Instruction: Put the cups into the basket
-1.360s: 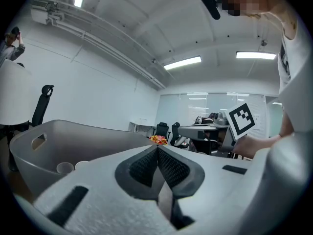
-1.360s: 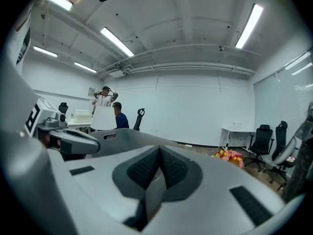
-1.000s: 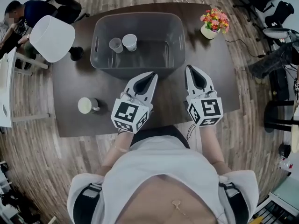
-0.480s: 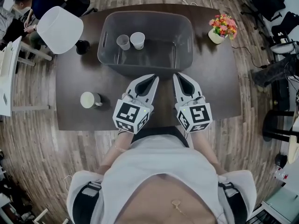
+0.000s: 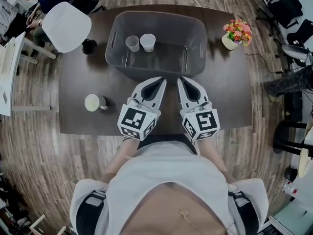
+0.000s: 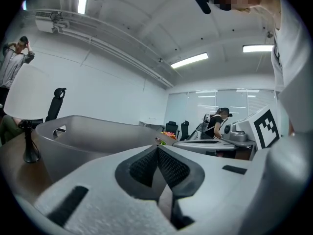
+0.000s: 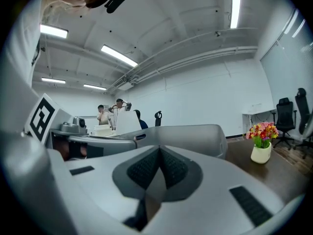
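left hand-held gripper and right hand-held gripper both pressed together, empty, near basket; clear cup, white cup inside; mug on table.

Seen from above, a dark desk holds a grey basket at its far middle. Inside, toward its left end, a clear cup and a white cup stand upright side by side. A cream cup stands on the desk's left. The left hand-held gripper and the right hand-held gripper sit side by side, jaws together, tips near the basket's near wall. A flower pot stands far right.
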